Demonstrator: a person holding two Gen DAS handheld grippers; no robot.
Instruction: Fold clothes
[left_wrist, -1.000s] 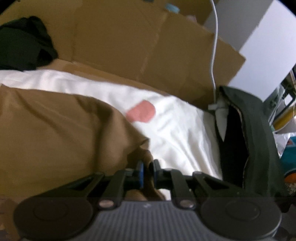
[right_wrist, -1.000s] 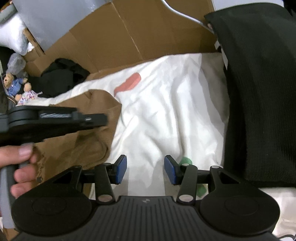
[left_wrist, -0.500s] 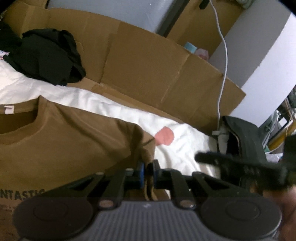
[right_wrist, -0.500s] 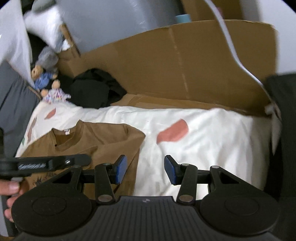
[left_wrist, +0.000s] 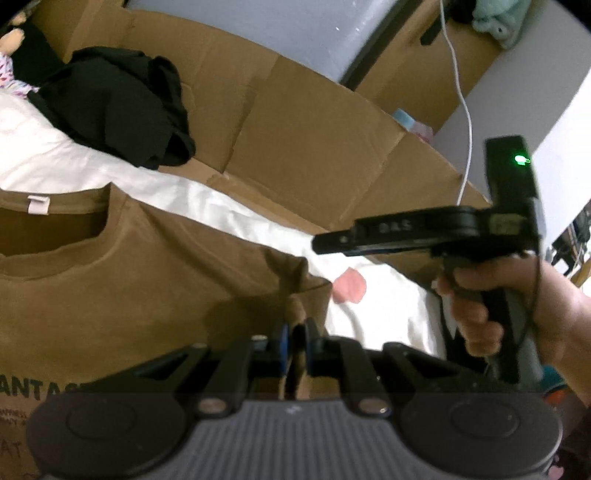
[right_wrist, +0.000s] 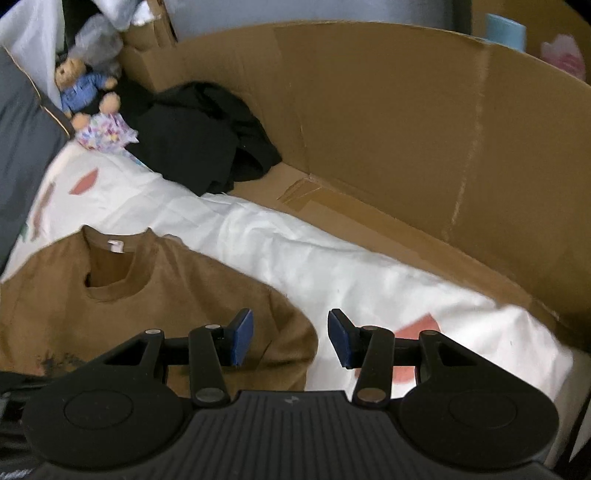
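A brown T-shirt (left_wrist: 122, 280) with a white neck label lies face up on a white sheet (left_wrist: 384, 314). My left gripper (left_wrist: 295, 343) is shut on a fold of the shirt's sleeve edge, close to the camera. In the right wrist view the same brown T-shirt (right_wrist: 155, 299) lies flat, and my right gripper (right_wrist: 291, 338) is open and empty, hovering over the sleeve's outer edge. The right gripper's body also shows in the left wrist view (left_wrist: 436, 232), held in a hand above the sheet.
A crumpled black garment (right_wrist: 203, 140) lies at the far end of the sheet against cardboard walls (right_wrist: 406, 122). Two small dolls (right_wrist: 88, 96) sit at the far left. A white cable (left_wrist: 467, 110) hangs behind the cardboard.
Both grippers have swung left and lifted, so the shirt's neck and chest have come into view. The right gripper has moved from the bare sheet to above the sleeve. The left stays shut on cloth.
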